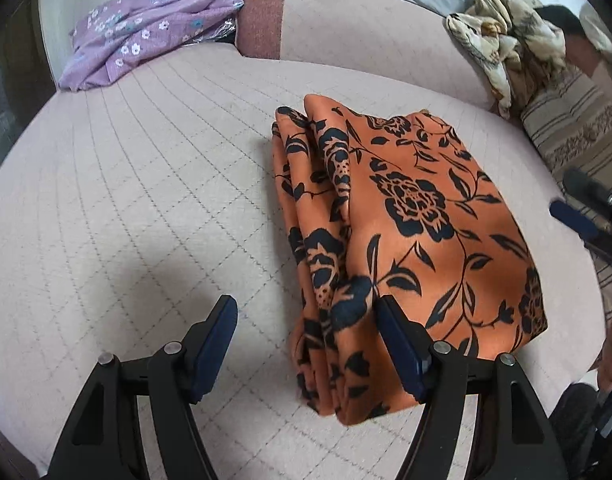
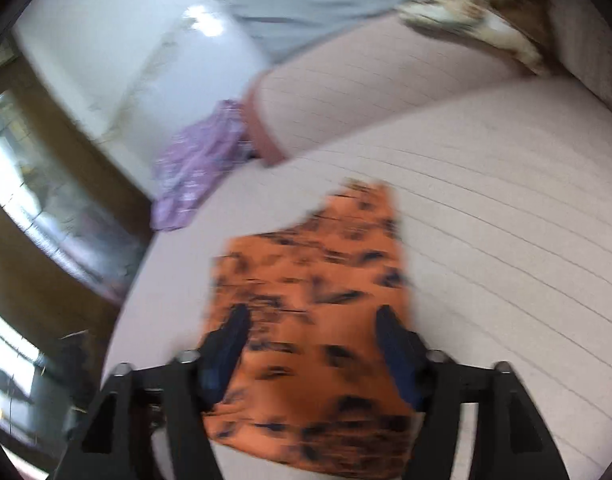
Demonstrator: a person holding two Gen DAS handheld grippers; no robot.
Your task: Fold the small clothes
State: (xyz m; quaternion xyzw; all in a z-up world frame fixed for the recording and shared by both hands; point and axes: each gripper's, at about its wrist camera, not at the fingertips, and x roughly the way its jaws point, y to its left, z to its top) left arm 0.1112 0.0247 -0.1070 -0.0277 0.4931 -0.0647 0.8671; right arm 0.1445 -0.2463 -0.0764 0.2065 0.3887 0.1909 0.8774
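The orange cloth with black flowers [image 1: 406, 216] lies folded in several layers on the pale quilted sofa seat [image 1: 146, 184]. In the left wrist view it fills the centre and lower right of the frame, and the stacked folded edges show along its left side. In the right wrist view the same cloth [image 2: 310, 320] is in the lower middle of the frame, strongly blurred, so its pattern is only dark smears.

The left gripper [image 1: 306, 344] stands at the bottom of its own view with the jaws spread wide apart. Its right finger is at the near left edge of the cloth, and I cannot tell if it touches the fabric; its left finger is over the bare seat. Nothing is pinched between them, so this gripper is released.

The right gripper [image 2: 312, 350] is at the bottom of its own view, also with jaws wide apart, and the cloth is seen between and behind the two fingers. The blur does not let me say if the fingers touch the fabric, but they do not press it together. A part of this gripper [image 1: 586, 208] appears also at the right edge of the left wrist view.

No container is visible. A purple flowered garment [image 1: 146, 36] lies crumpled in the upper left of the frame, on the seat beside the sofa's armrest [image 1: 262, 16]. A brown and cream blanket [image 1: 502, 48] lies in the upper right on the sofa back.
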